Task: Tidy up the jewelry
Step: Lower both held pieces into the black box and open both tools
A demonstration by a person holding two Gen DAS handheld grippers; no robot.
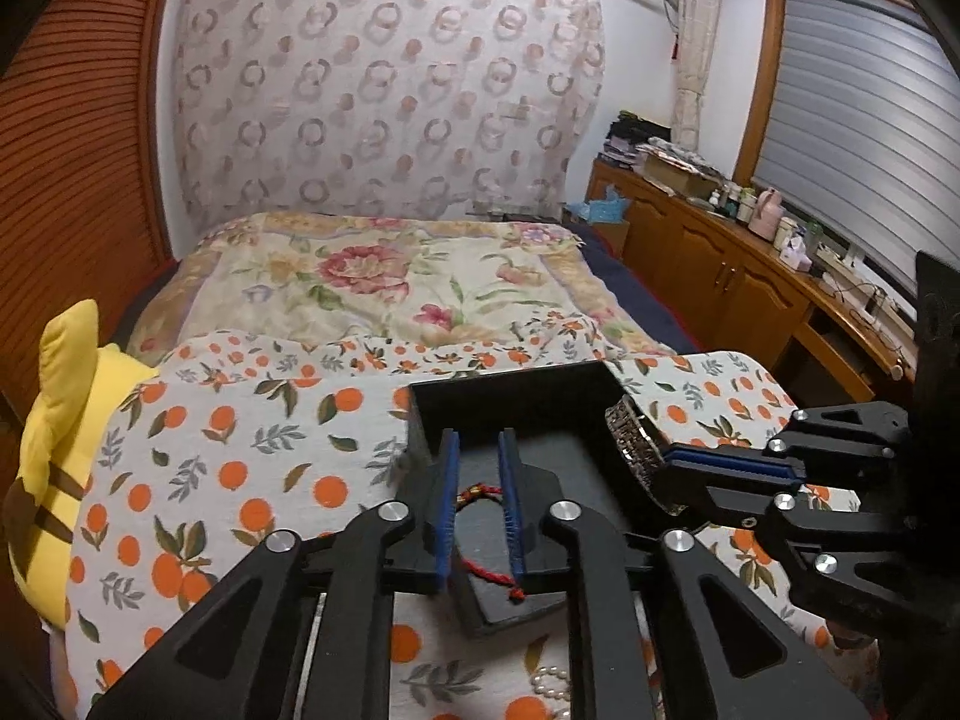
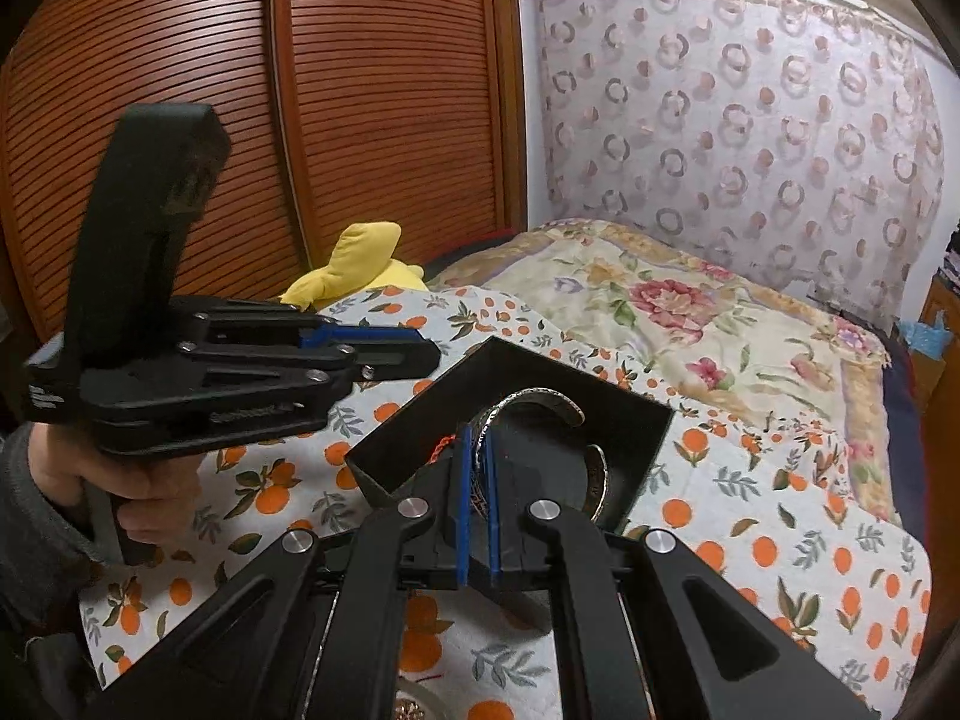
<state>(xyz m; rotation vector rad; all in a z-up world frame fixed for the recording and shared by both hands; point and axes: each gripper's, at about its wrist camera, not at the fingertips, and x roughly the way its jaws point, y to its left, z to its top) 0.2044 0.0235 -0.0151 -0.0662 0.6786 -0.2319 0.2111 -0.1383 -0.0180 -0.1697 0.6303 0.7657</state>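
Left wrist view: the left gripper (image 1: 480, 504) stands slightly spread over the black box (image 1: 540, 396), with the red cord bracelet (image 1: 489, 570) lying slack on the box floor between its pads, unpinched. The right gripper (image 2: 477, 504) is pinching the silver bangle (image 2: 540, 402) at its rim, over the box. The cord is judged light and limp; take it mid-strand. The bangle is judged stiff and smooth; grip across its band.

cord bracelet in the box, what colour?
Red cord bracelet, clearest in the left wrist view, lying in the black box.
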